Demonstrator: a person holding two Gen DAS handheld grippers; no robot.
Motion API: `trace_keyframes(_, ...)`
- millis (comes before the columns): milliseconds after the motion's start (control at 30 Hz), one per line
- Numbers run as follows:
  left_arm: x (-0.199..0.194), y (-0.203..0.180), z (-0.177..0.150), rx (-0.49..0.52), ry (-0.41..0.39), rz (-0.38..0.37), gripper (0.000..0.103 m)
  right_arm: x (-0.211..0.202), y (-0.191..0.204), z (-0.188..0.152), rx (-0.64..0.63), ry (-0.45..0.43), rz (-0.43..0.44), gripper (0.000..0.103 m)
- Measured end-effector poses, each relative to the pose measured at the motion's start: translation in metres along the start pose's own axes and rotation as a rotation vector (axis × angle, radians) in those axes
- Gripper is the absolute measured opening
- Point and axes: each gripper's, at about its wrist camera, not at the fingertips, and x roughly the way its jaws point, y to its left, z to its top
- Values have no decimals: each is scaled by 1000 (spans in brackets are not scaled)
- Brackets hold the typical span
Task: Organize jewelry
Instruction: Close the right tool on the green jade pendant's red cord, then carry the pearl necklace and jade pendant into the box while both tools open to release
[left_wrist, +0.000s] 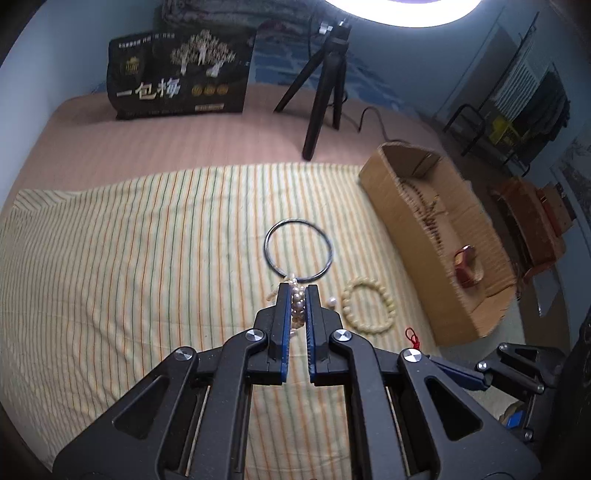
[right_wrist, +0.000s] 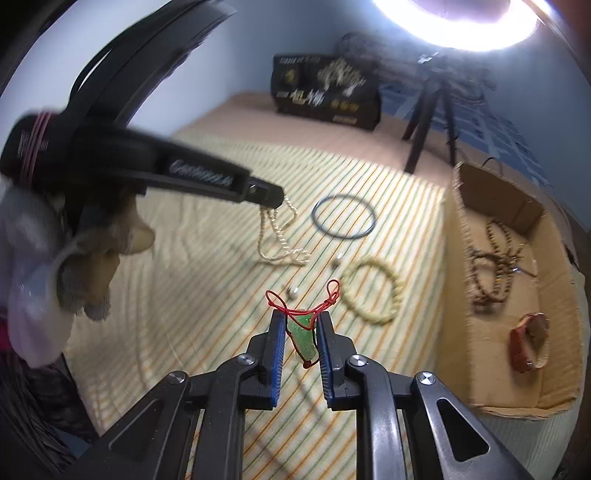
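Left tongs pinching pearl necklace, right tongs clamping green pendant

1. One pearl necklace hung from the left tongs.
2. One green pendant on red cord sat in the right tongs.
3. One dark thin bangle.
4. One cream bead bracelet.
5. Two loose pearls.
6. One cardboard box, holding one red bangle and brown bead strands, number unclear.
7. One striped cloth.
8. One tripod.

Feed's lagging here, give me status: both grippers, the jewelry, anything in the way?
Left gripper shut on pearl necklace, lifted. Right gripper shut on green pendant. Cardboard box open, path unobstructed.
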Motion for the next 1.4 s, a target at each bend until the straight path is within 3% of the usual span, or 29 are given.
trace_keyframes(333, -40, -26, 16, 7, -106, -88, 5, -55, -40, 21, 99, -117, -43, 15)
trace_keyframes(633, -51, -64, 23, 51, -140, -158, 5, -74, -83, 35, 159, -156, -102, 15)
trace_keyframes(1133, -35, -137, 24, 103, -110, -286, 5, -79, -166, 37, 328, -145, -164, 15)
trace_keyframes(1400, -11, -165, 21, 139, -72, -291, 5, -68, -196, 36, 375, -115, -182, 15)
